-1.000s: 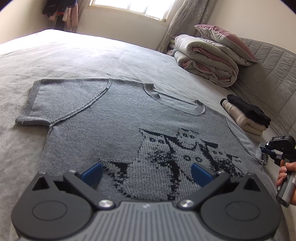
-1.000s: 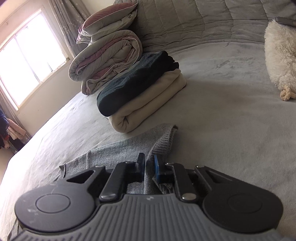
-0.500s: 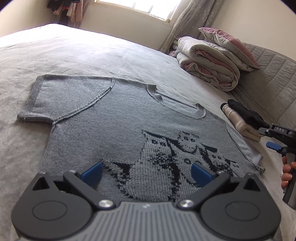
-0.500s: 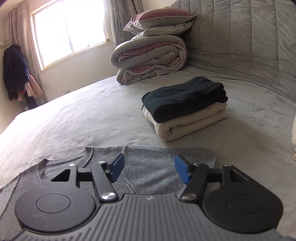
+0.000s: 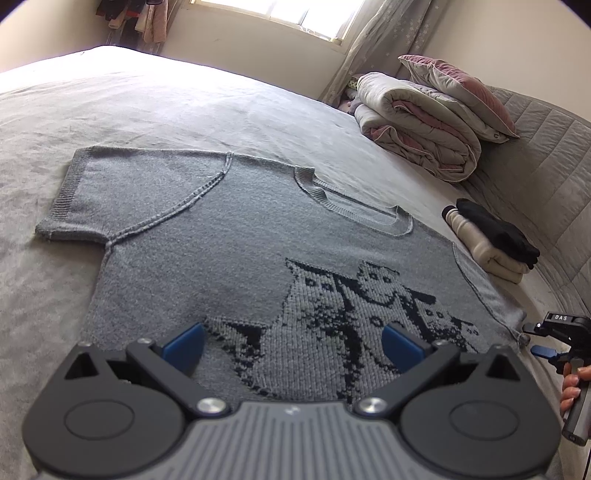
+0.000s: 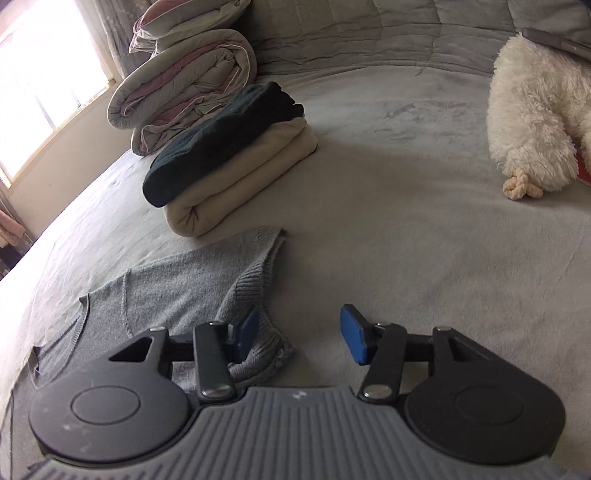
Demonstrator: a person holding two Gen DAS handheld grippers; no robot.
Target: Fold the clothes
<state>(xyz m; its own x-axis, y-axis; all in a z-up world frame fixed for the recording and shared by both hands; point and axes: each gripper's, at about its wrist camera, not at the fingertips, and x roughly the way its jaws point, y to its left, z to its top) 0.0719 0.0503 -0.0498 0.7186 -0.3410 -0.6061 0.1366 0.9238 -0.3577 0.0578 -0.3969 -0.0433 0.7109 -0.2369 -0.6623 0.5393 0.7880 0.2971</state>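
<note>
A home bedroom. Wide bed (image 5: pixel 184 110) under a grey cover, quilted headboard (image 6: pixel 369 33) on the right, rolled duvet (image 5: pixel 417 122) and pillow (image 5: pixel 461 85) far right by a bright curtained window (image 5: pixel 280 11), clothes hanging (image 5: pixel 133 18) in the far left corner.

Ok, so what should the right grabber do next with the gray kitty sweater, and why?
Probably slide the right gripper a bit left over the ribbed sleeve cuff and finish the pinch. Its jaws are closing, but the cuff lies only against the left pad and nothing is gripped. The sweater lies flat, unfolded, so that sleeve likely folds inward first.
</note>
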